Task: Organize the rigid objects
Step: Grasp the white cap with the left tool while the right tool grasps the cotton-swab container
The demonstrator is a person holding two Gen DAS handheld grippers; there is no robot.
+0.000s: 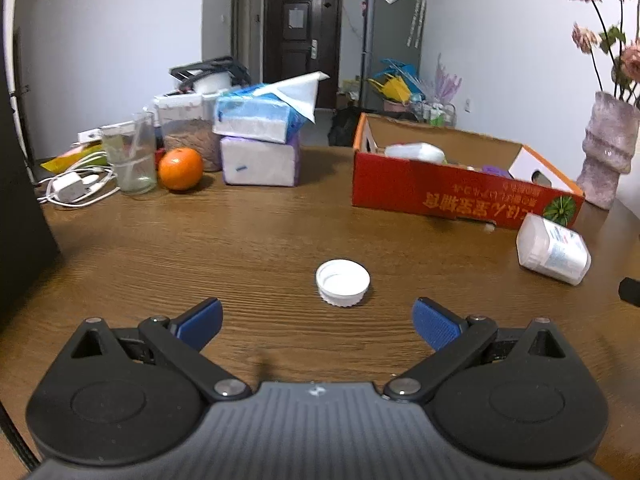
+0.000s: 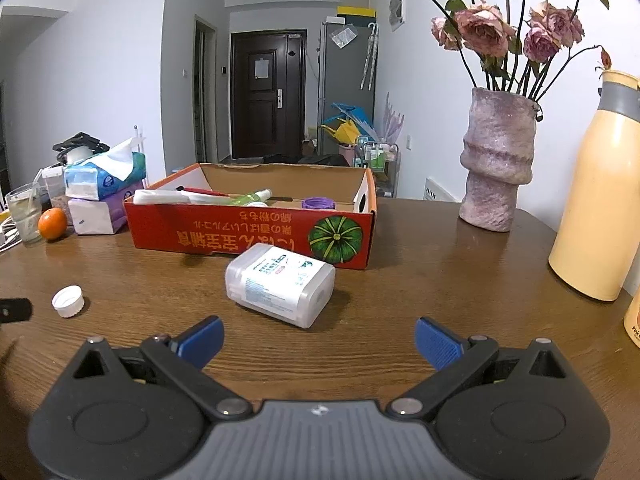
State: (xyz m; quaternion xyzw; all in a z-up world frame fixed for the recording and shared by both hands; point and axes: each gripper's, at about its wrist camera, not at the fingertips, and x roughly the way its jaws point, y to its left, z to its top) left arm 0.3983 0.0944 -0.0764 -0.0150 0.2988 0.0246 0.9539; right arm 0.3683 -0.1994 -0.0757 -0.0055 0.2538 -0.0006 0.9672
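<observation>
A white bottle cap [image 1: 343, 283] lies open side up on the wooden table, just ahead of my left gripper [image 1: 318, 322], which is open and holds nothing. The same cap [image 2: 68, 301] shows at the left in the right wrist view. A clear plastic box with a printed label [image 2: 280, 284] lies on its side in front of my right gripper [image 2: 319, 340], also open and empty. That box [image 1: 554, 249] rests by the red cardboard box [image 1: 452, 192], seen too in the right wrist view [image 2: 248, 236], which holds bottles, a purple lid [image 2: 317, 203] and other items.
Stacked tissue packs [image 1: 260, 140], an orange [image 1: 180, 169], a glass [image 1: 130, 156] and a white charger with cables [image 1: 74, 188] crowd the far left. A pink vase with dried roses [image 2: 496, 160] and a tall yellow flask [image 2: 600, 200] stand at the right.
</observation>
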